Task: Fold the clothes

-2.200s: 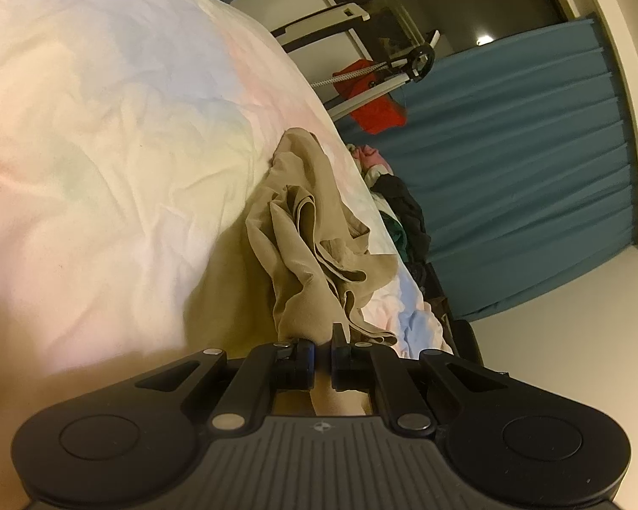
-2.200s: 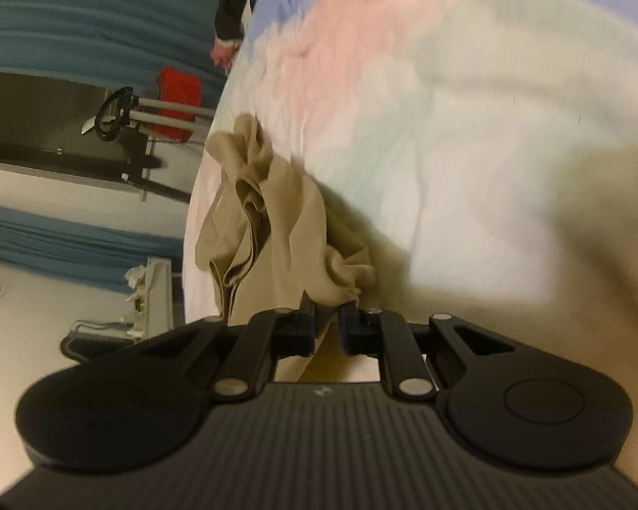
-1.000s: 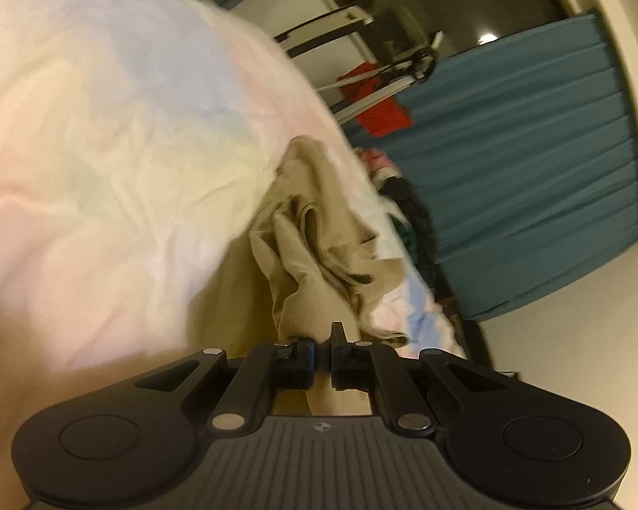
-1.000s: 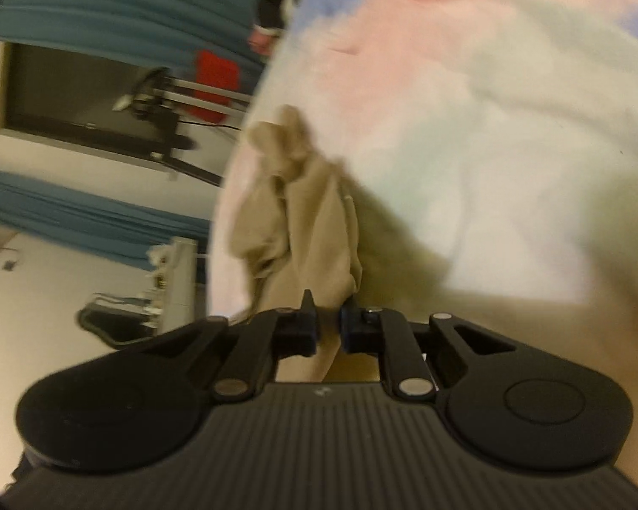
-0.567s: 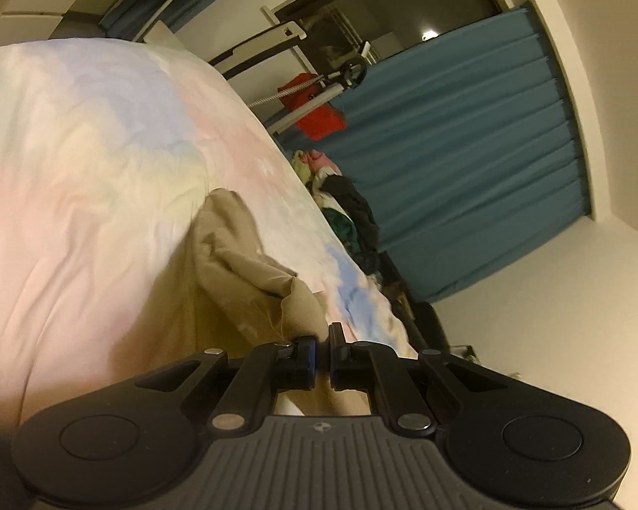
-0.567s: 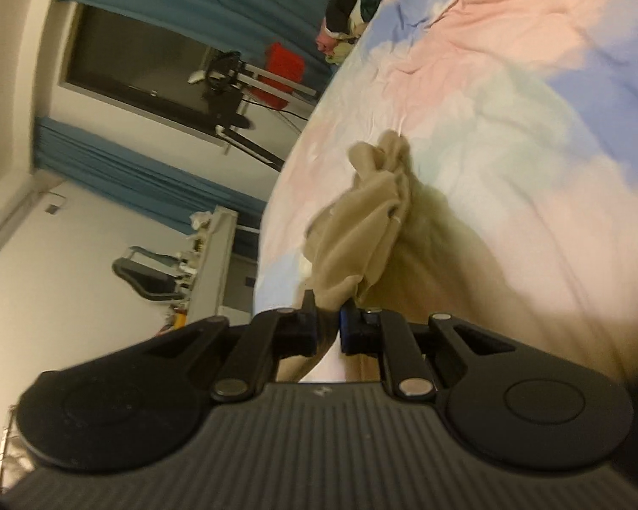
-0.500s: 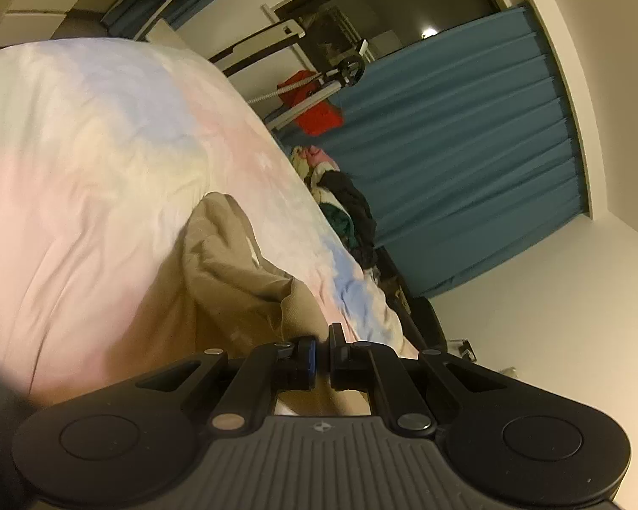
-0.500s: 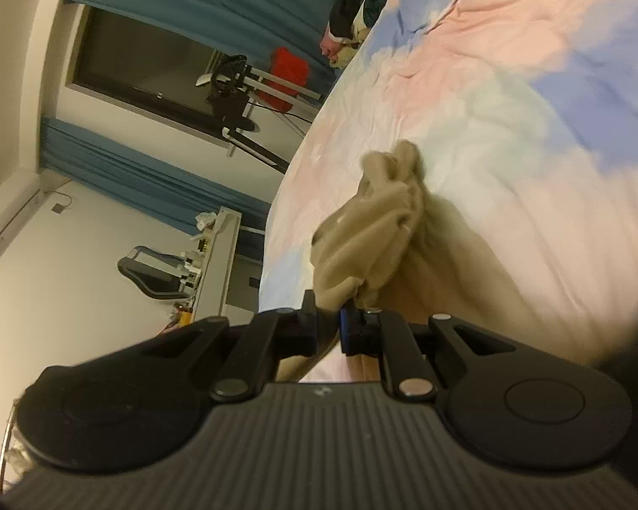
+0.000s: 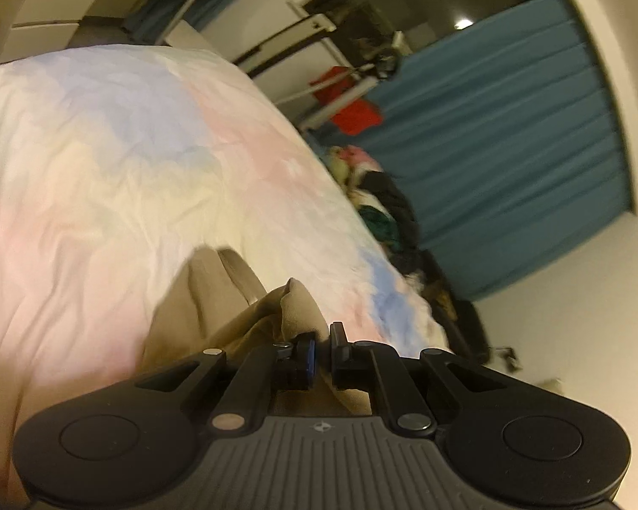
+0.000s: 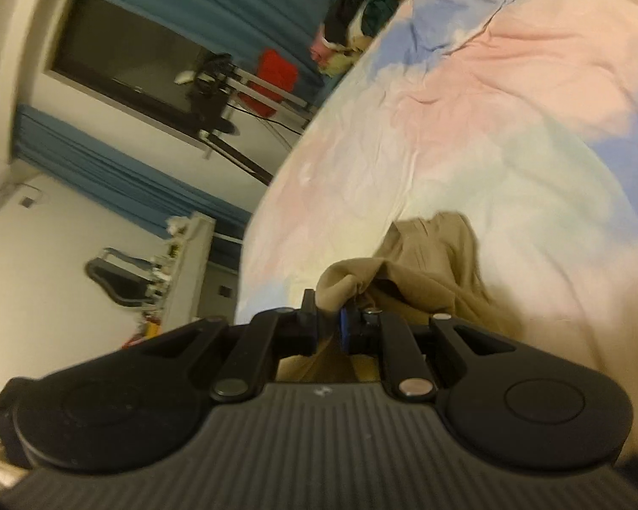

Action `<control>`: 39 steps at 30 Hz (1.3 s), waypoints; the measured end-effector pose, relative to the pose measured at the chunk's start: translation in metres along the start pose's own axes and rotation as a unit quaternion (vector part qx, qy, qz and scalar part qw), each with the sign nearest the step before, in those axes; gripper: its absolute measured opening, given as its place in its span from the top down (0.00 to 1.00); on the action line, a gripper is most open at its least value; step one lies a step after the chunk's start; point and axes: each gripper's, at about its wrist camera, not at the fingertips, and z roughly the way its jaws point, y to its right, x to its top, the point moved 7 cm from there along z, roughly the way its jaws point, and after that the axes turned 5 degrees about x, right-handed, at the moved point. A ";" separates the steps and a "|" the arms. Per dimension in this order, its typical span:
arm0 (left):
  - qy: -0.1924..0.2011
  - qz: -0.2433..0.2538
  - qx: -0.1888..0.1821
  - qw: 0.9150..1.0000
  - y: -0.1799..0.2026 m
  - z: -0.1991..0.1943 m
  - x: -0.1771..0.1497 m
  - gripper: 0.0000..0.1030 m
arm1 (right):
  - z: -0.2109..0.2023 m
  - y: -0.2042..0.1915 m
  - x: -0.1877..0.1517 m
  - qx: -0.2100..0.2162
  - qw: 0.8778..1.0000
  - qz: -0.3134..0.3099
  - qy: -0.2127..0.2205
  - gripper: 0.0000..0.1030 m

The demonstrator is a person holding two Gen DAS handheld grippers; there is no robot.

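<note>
A crumpled tan garment [image 9: 217, 297] hangs over a bed with a pastel pink, blue and cream sheet [image 9: 106, 178]. My left gripper [image 9: 322, 342] is shut on one edge of the tan fabric, which bunches up between its pads. In the right wrist view the same tan garment [image 10: 429, 263] drapes down toward the sheet [image 10: 468, 127], and my right gripper [image 10: 328, 310] is shut on another bunched edge of it. Both grippers hold the cloth lifted above the bed; its lower part is hidden behind the gripper bodies.
A heap of dark and coloured clothes [image 9: 378, 195] lies at the bed's far end, also as the clothes heap [image 10: 361, 12]. Teal curtains [image 9: 510, 136], a dark window, a red item on a metal rack [image 9: 353, 110] and a white shelf unit [image 10: 187, 263] stand beyond the bed.
Both grippers have risen with the tan garment, so more of the bed and room shows. The cloth now hangs shorter and closer beneath the fingers.
</note>
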 end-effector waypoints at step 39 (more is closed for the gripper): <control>-0.038 0.318 0.108 0.941 -0.016 0.165 -0.025 0.22 | 0.171 0.039 -0.008 -0.115 0.942 -0.309 -0.068 0.74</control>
